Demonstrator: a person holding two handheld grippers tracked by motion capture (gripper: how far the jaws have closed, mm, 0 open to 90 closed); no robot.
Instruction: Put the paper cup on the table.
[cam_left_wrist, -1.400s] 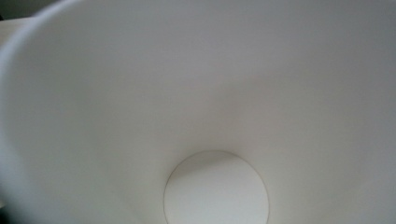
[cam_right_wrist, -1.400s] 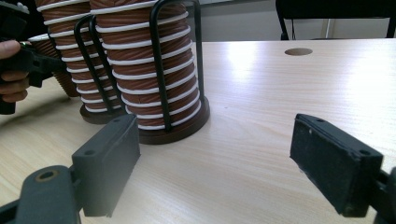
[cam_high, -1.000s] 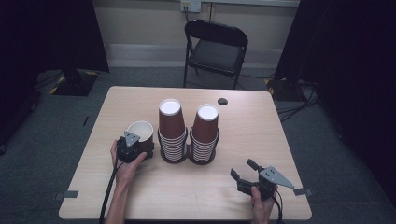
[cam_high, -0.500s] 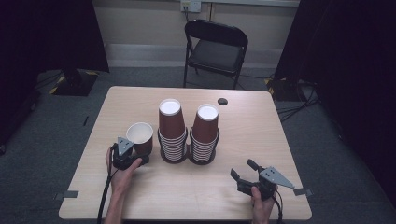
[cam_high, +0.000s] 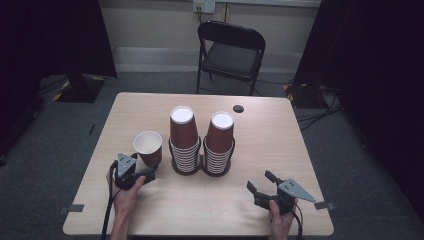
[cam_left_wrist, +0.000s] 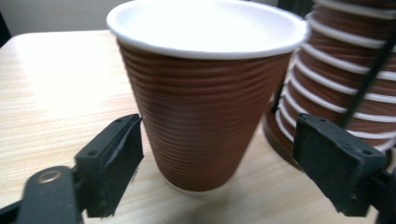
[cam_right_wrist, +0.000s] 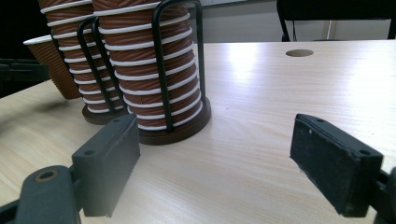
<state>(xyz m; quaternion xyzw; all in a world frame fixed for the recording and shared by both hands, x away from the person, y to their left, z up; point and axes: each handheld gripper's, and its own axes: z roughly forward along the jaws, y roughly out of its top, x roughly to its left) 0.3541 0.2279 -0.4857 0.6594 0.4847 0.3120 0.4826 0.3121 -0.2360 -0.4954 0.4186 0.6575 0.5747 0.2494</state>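
The left claw (cam_left_wrist: 217, 163) stands released, its pads flanking but not touching a single brown cup (cam_left_wrist: 205, 93) upright on the pale wood tabletop (cam_high: 280, 150). A careless nudge could tip this light cup. Just beyond stand two racked cup stacks (cam_high: 201, 140). The right claw (cam_high: 261, 184) gapes empty. Farther off: a folding chair (cam_high: 231, 50), grey carpet.

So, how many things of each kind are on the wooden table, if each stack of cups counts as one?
Single brown ribbed paper cup: 1
Stacks of brown paper cups in black wire holders: 2
Hand-held black grippers: 2
Total: 5
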